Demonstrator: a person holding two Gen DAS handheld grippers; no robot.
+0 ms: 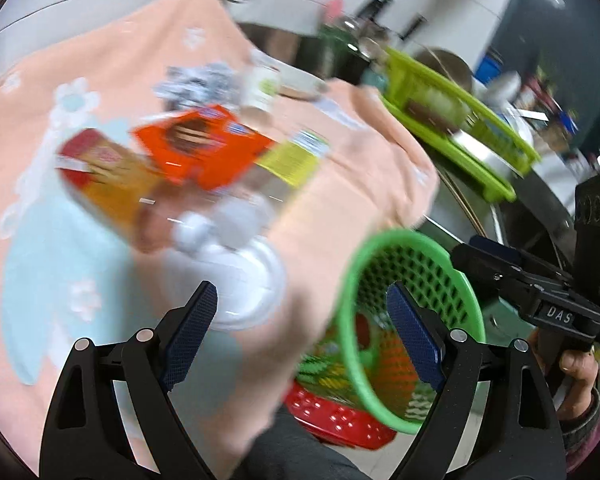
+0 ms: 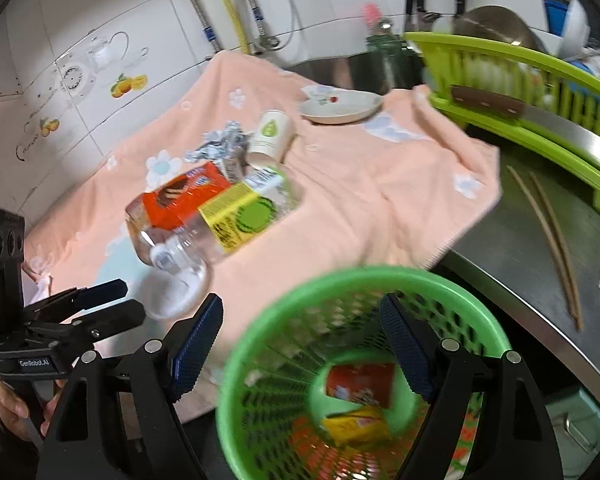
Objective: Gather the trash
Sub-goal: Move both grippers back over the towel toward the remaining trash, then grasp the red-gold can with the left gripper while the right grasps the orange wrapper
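Note:
A green mesh basket [image 2: 360,360] sits below the counter edge, with a red wrapper [image 2: 360,384] and a yellow wrapper [image 2: 358,426] inside; it also shows in the left wrist view [image 1: 416,320]. On the peach towel [image 2: 360,200] lie an orange box [image 2: 180,198], a clear plastic bottle [image 2: 220,224] with a yellow label, crumpled foil [image 2: 218,146], a paper cup [image 2: 270,134] and a white lid [image 2: 168,292]. My left gripper [image 1: 300,320] is open and empty above the lid [image 1: 240,292]. My right gripper [image 2: 300,344] is open and empty over the basket.
A white plate [image 2: 340,108] sits at the towel's far edge. A lime dish rack [image 2: 540,92] stands at the right. Chopsticks [image 2: 552,240] lie on the steel counter. A red stool [image 1: 340,420] stands under the basket. A red-and-yellow box [image 1: 100,176] lies left of the orange box.

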